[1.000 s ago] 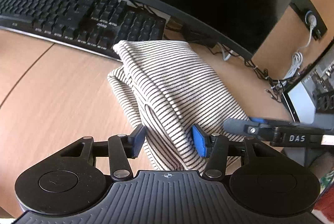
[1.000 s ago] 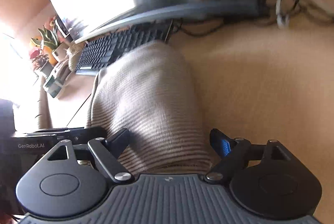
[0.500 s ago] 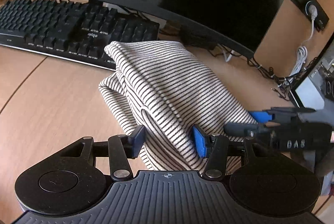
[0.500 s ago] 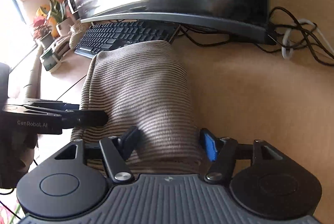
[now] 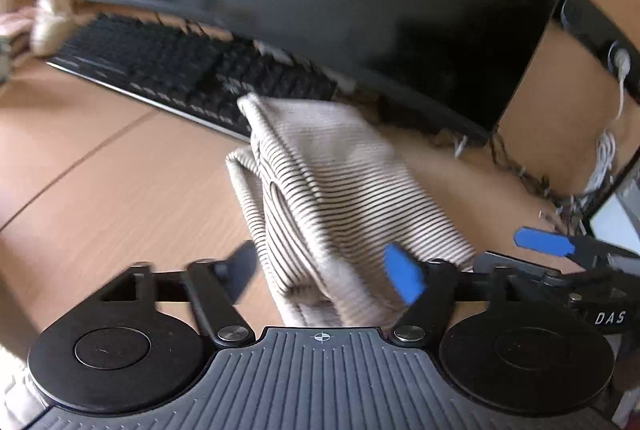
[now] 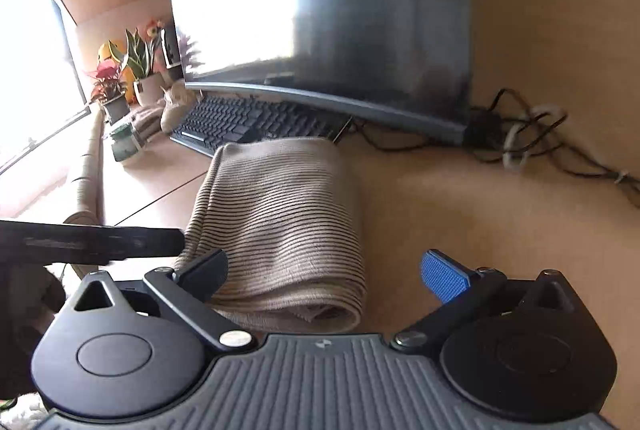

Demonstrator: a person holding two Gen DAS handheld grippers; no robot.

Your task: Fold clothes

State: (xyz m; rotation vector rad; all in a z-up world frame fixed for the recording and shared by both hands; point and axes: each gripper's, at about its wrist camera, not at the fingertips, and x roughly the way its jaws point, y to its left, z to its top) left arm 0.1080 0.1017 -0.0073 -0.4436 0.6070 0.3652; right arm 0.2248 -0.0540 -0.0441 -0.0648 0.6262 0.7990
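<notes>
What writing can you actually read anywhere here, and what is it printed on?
"DAS": white letters on the black body of the right gripper, at the left wrist view's right edge.
Keyboard key legends: too blurred to read.
Monitor: dark with glare, no text.
Nothing else readable.

An office or home desk: beyond the jaws a wooden desk carries a curved monitor, black keyboard, tangled cables, and potted plants by a bright window.

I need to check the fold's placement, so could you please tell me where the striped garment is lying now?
The striped garment lies folded on the wooden desk, centre in both wrist views, its far edge against the black keyboard below the monitor.
</notes>
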